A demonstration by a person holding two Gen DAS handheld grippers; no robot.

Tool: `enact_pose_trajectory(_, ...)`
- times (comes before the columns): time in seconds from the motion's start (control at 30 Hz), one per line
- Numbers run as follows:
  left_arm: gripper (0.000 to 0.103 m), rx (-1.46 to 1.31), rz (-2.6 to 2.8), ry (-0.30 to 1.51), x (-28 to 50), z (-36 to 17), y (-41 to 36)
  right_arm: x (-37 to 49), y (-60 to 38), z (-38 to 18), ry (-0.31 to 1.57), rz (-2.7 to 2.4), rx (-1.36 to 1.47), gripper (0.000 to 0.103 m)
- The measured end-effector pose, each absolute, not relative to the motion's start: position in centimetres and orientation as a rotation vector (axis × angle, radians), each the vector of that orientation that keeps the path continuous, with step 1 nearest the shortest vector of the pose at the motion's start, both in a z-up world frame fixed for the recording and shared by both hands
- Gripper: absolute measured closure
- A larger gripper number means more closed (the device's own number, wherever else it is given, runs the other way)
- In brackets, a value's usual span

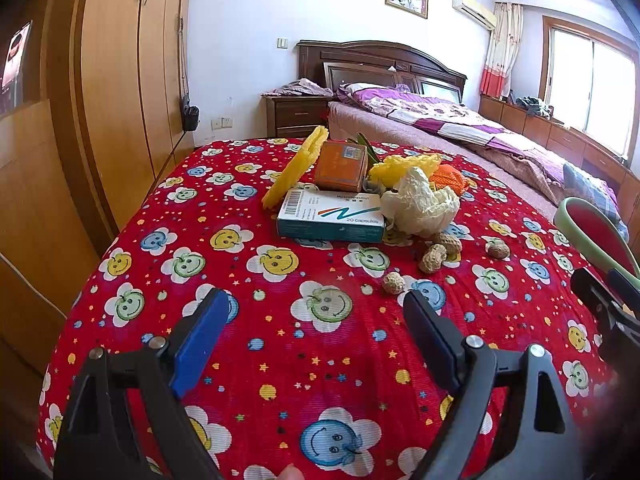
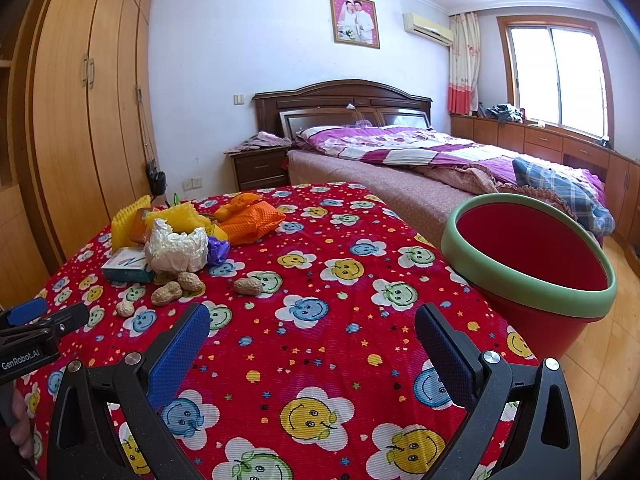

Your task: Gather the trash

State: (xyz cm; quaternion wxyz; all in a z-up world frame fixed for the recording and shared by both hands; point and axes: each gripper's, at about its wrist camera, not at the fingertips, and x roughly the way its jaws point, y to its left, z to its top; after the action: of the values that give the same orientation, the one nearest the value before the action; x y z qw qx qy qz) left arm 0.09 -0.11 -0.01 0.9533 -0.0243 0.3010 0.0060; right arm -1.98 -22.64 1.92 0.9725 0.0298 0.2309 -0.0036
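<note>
Both jaws hang wide apart, holding nothing. Round peanuts (image 1: 432, 258) could roll off the bench (image 1: 280, 360), missing the bin (image 2: 532, 264).

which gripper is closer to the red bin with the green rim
Right. The right gripper hovers open over the tablecloth with the bin just off its right side; the left gripper is farther left, facing the trash pile.

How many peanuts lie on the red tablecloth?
4 tan peanuts in shells: two touching by the white crumpled paper, one nearer, one apart to the right. Others may be hidden.
</note>
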Motion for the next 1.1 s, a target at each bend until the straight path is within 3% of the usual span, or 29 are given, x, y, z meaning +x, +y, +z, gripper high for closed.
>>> enact_pose_trajectory(1.1, 0.014, -0.058, 0.011, 0.611, 0.0, 0.14, 0.1, -2.0, -22.64, 1.9, 0.465, -0.007, 0.061, 0.001)
